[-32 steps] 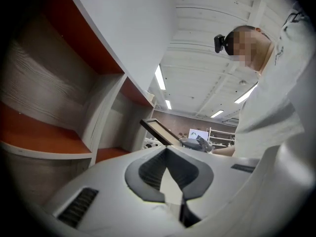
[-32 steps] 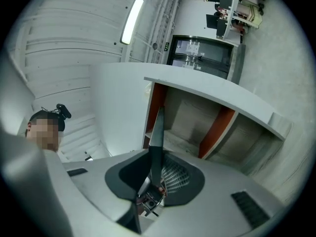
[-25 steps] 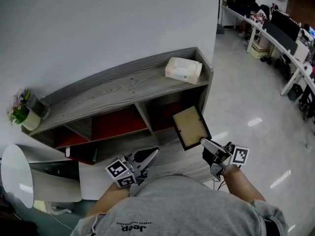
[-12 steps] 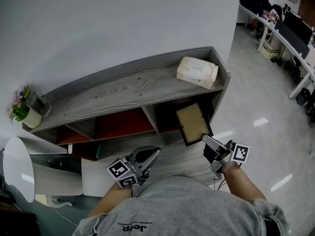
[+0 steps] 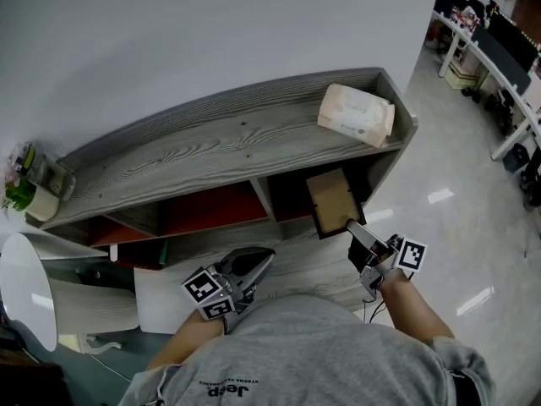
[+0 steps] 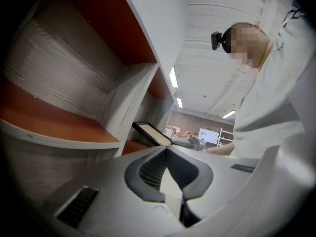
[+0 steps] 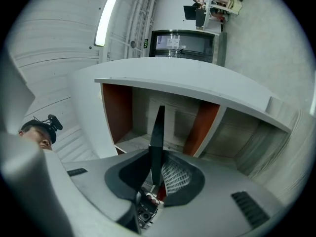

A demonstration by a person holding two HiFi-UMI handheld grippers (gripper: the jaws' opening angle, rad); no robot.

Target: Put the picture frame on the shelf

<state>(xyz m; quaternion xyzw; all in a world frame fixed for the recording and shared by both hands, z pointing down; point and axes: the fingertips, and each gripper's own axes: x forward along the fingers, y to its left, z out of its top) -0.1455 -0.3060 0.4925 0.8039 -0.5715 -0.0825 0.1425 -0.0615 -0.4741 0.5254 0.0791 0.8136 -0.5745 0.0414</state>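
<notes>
Right claw (image 5: pixel 351 225) grips the picture frame (image 5: pixel 331 201) by one edge at the mouth of the shelf's (image 5: pixel 211 155) right-end compartment, left claw (image 5: pixel 264 256) closed, empty; the frame could swing, strike the top board and slip.

In the head view the top board of the shelf (image 5: pixel 211 155) hides most of its compartments, and the left edge cuts the plant (image 5: pixel 21 189). The right gripper view shows the frame (image 7: pixel 157 137) edge-on, its face unseen. The desks (image 5: pixel 490 49) far right carry clutter too small to tell
</notes>
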